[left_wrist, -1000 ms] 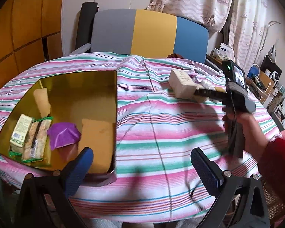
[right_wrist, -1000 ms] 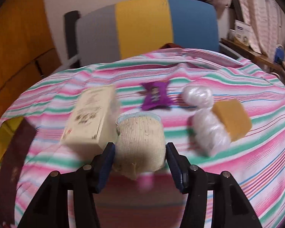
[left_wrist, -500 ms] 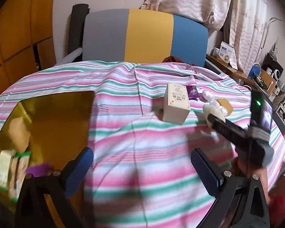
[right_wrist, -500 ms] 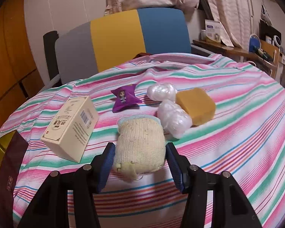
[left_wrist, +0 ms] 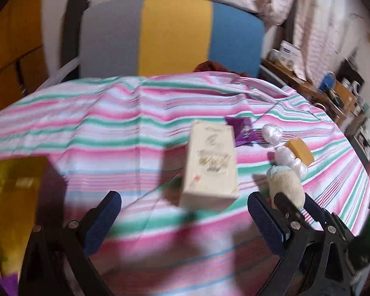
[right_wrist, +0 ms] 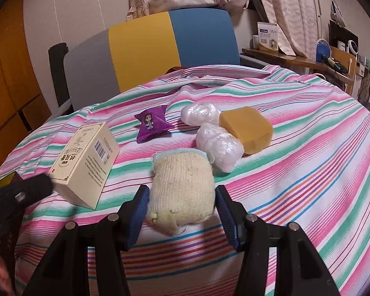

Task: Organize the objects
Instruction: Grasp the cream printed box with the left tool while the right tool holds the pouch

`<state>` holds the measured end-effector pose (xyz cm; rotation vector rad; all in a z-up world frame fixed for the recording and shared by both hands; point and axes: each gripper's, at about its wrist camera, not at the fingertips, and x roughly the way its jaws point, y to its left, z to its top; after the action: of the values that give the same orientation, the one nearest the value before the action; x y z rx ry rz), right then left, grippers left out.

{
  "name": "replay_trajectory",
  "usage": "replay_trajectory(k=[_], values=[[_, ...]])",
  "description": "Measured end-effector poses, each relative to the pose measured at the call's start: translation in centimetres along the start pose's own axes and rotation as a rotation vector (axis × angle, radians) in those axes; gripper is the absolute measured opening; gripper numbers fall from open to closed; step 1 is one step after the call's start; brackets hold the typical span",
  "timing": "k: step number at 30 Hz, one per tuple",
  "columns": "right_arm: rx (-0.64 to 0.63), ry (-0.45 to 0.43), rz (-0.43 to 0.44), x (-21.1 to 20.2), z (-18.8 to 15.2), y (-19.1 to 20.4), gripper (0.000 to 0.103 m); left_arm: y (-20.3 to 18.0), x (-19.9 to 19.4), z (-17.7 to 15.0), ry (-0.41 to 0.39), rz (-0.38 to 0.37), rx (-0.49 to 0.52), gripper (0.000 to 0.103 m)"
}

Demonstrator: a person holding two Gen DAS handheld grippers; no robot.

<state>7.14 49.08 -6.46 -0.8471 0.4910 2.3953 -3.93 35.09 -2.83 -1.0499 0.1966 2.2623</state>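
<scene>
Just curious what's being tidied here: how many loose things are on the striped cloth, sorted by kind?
Cream box: 1
Purple packet: 1
Clear plastic bundles: 2
Yellow sponge: 1
Knitted roll, between the right hand-held gripper pads: 1
Total: 6

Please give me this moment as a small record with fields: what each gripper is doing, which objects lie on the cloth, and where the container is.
right gripper: shut on the rolled sock
left gripper: open, holding nothing, facing the cream box
on striped cloth: cream box, purple sachet, two clear plastic bundles, yellow sponge
container: gold-lined box, left edge of left wrist view
picture quality: left view blurred
</scene>
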Motion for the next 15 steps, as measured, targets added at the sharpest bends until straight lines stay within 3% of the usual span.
replay_trajectory(k=[7,9,11,13,15], values=[[-0.010,-0.012,-0.019,0.0,-0.2,0.2,0.055,-0.6,3.3,0.7,0.023,0.041,0.051,0.102],[-0.020,-0.015,-0.029,0.0,-0.3,0.4,0.055,-0.5,3.8,0.6,0.025,0.056,0.058,0.093],[-0.032,-0.018,-0.041,0.0,-0.3,0.6,0.055,-0.4,4.4,0.5,0.050,0.046,0.065,0.064],[-0.045,-0.021,-0.054,0.0,-0.4,0.9,0.056,-0.3,5.1,0.1,0.084,0.012,0.057,0.054],[-0.052,-0.023,-0.060,0.0,-0.4,1.0,0.056,-0.1,5.1,-0.3,0.078,0.007,0.041,0.052]])
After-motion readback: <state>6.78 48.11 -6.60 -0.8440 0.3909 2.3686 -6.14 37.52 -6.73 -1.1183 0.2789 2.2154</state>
